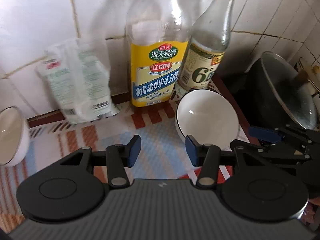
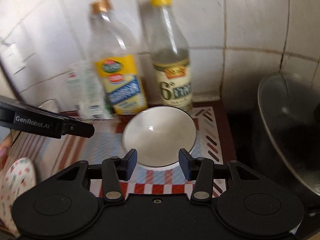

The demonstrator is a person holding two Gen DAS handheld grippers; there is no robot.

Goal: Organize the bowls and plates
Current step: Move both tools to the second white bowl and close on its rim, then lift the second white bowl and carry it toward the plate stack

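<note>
A white bowl with a dark rim (image 1: 207,116) (image 2: 159,137) stands on the patterned mat in front of two bottles. My right gripper (image 2: 158,165) is open and empty, its jaws just short of the bowl's near rim. My left gripper (image 1: 163,153) is open and empty above the mat, the bowl just beyond its right finger. The right gripper also shows at the right of the left wrist view (image 1: 266,135). A second white bowl (image 1: 11,136) stands at the far left. A floral plate (image 2: 17,188) lies at the lower left of the right wrist view.
A yellow-labelled cooking wine bottle (image 1: 158,60) (image 2: 118,74) and a vinegar bottle (image 1: 208,46) (image 2: 172,66) stand against the tiled wall. A white packet (image 1: 80,86) leans left of them. A dark pot with a glass lid (image 1: 284,92) (image 2: 290,132) sits at the right.
</note>
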